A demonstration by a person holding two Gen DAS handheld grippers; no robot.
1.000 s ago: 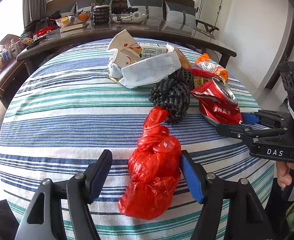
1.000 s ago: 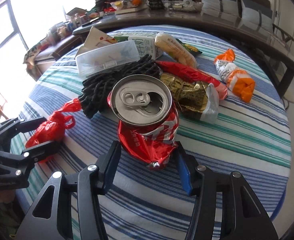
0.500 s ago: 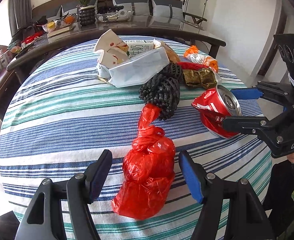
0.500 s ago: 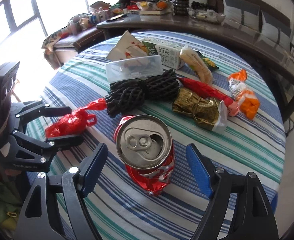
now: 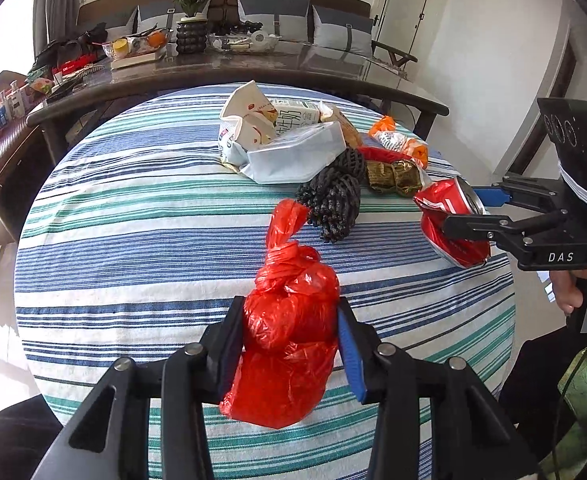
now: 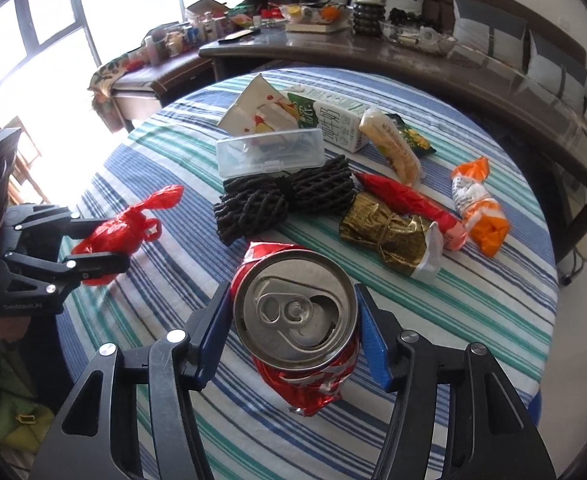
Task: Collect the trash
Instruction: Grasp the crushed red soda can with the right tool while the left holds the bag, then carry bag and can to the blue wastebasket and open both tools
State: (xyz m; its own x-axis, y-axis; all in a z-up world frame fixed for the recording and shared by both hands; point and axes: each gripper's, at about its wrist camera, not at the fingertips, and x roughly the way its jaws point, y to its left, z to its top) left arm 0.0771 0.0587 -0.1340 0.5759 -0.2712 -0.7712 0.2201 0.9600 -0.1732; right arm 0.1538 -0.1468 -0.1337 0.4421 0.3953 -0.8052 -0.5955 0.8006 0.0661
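Since a second ago both closed in: left gripper [image 5: 289,336] now clamps one red knotted bag [image 5: 289,332], right gripper [image 6: 293,332] clamps one crushed can [image 6: 297,320]. Both above striped table [image 6: 473,300]. Left lying: one black mesh bundle [image 6: 281,196], one clear box [image 6: 269,156], one milk carton [image 6: 329,120], roughly five wrappers.

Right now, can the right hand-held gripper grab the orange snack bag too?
Probably not yet. The right hand-held gripper is shut on the crushed can, so its fingers are full. The orange snack bag lies farther off on the striped tablecloth, with nothing piled on it.
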